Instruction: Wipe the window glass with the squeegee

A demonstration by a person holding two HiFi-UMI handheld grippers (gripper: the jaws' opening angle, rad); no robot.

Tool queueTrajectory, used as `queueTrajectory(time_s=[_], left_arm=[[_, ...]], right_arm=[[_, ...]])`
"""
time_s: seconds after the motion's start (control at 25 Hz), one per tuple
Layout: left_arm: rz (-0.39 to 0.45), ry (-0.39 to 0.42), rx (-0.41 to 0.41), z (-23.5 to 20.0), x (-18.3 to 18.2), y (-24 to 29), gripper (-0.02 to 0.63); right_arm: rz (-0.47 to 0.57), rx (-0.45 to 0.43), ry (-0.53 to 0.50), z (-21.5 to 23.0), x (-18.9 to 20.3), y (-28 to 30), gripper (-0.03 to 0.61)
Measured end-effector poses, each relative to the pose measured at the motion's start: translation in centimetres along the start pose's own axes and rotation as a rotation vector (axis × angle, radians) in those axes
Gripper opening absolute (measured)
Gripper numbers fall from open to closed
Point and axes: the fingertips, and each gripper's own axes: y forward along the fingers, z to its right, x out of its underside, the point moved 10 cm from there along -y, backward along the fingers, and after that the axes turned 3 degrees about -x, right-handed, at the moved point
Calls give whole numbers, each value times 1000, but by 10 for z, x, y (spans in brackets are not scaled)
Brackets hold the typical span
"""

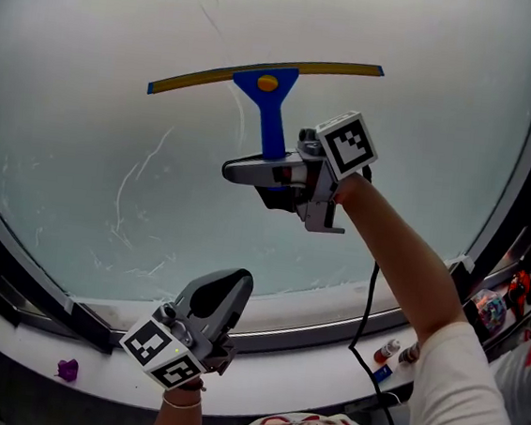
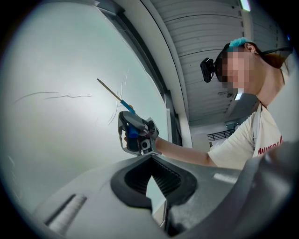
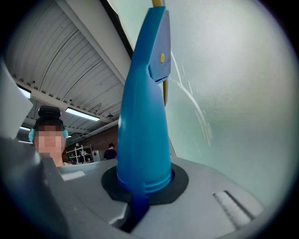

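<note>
Head view: the squeegee (image 1: 274,113) sits high on the window glass (image 1: 89,94), blade against the pane as far as I can tell but slanted, left end lower; the right tool (image 1: 268,168) is pinching the blue handle near its bottom end, so my worry is the handle twisting in that pinch and one blade end lifting off, which would leave streaks (image 1: 132,183) like the ones lower left; pressing too lightly would do the same; the left tool (image 1: 224,292) hangs low by the sill (image 1: 305,371), looks pressed together with nothing in it, and it's roughly under the pull-down path, so it could block a full stroke; also a black cable (image 1: 365,312), small bottles (image 1: 388,350) and a purple bit (image 1: 67,369) down there to avoid knocking.
</note>
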Motion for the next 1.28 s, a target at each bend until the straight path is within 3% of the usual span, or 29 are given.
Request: queueTrajectory(time_s=[0.36,0.6,1.28], left_arm=[[24,-50,9,4,3,-5,0],[52,-57,4,10,5,-15,0],[24,-83,-20,2,10,-9,0]], right_arm=[[25,-18,27,8,24,2,32],[14,20,50,12,47,-1,35],[33,16,85,31,80,-5,41]])
